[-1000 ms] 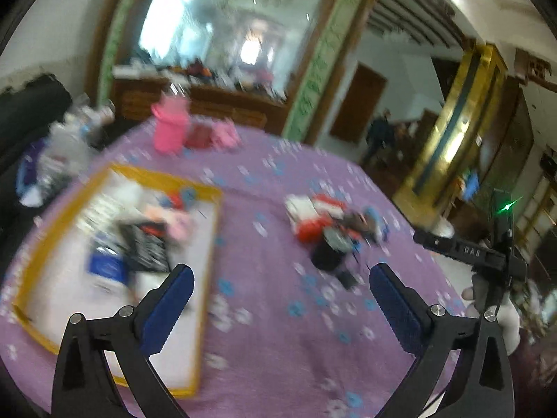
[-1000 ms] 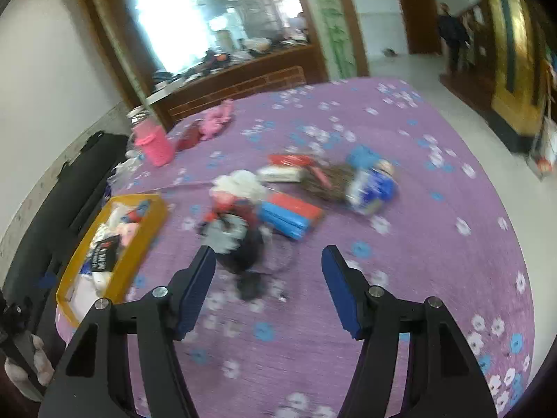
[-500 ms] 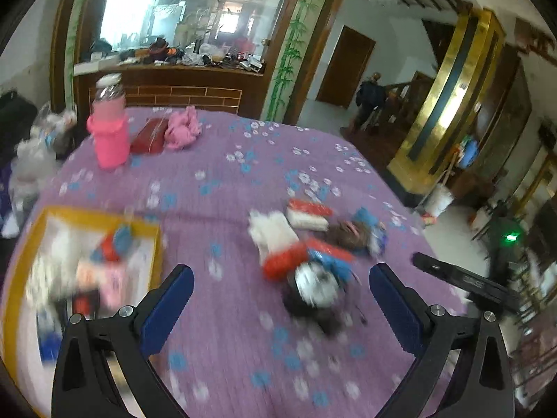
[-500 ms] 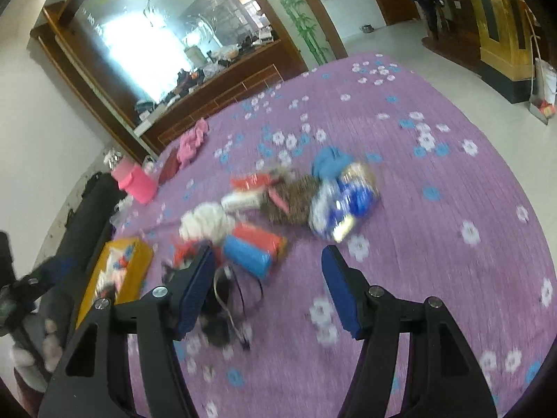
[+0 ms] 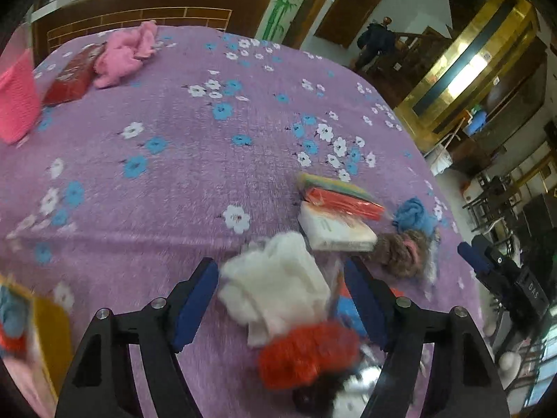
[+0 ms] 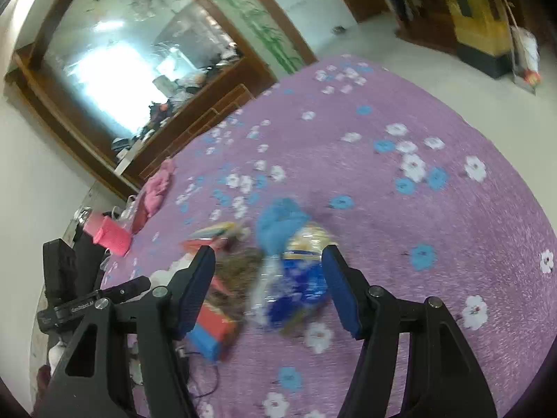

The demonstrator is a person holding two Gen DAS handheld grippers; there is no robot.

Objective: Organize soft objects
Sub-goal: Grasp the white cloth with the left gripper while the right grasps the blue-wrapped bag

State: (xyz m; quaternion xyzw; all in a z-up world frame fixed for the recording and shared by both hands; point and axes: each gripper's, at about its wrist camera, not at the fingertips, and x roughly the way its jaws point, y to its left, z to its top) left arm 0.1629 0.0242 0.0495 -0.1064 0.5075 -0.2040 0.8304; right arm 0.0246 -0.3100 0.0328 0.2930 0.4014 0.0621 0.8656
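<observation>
My left gripper (image 5: 280, 296) sits low centre of the left wrist view, jaws closing, with the white fluffy cloth (image 5: 278, 278) between the blue pads. The pads do not press on it yet, a sliver of purple shows on the left side, so nothing is grasped. Just below the cloth lies a red fuzzy item (image 5: 308, 353), blurred, touching the cloth's lower edge. Right of the cloth is a white packet (image 5: 334, 230) with a red packet (image 5: 343, 200) on top, then a brown furry clump (image 5: 400, 252) and a blue cloth (image 5: 416, 214) at the right. At the lower left edge is a corner of the yellow tray (image 5: 52, 327). At upper left lie a pink cloth (image 5: 123, 54), a dark red pouch (image 5: 71, 78) and a pink knitted sleeve (image 5: 15, 101). All rest on the purple flowered tablecloth (image 5: 174, 174).

My right gripper (image 6: 268, 287) is low centre of the right wrist view, jaws partly apart and unclenched, holding nothing. Between the pads, blurred, lies a blue and clear plastic packet (image 6: 296, 282) on the tablecloth (image 6: 435, 209); whether a pad touches it I cannot tell. A blue cloth (image 6: 280, 223) lies just above it, brown clump (image 6: 236, 261) to its left, red and blue block (image 6: 212, 331) at lower left. My left gripper's black body (image 6: 90, 299) shows at the left edge.
</observation>
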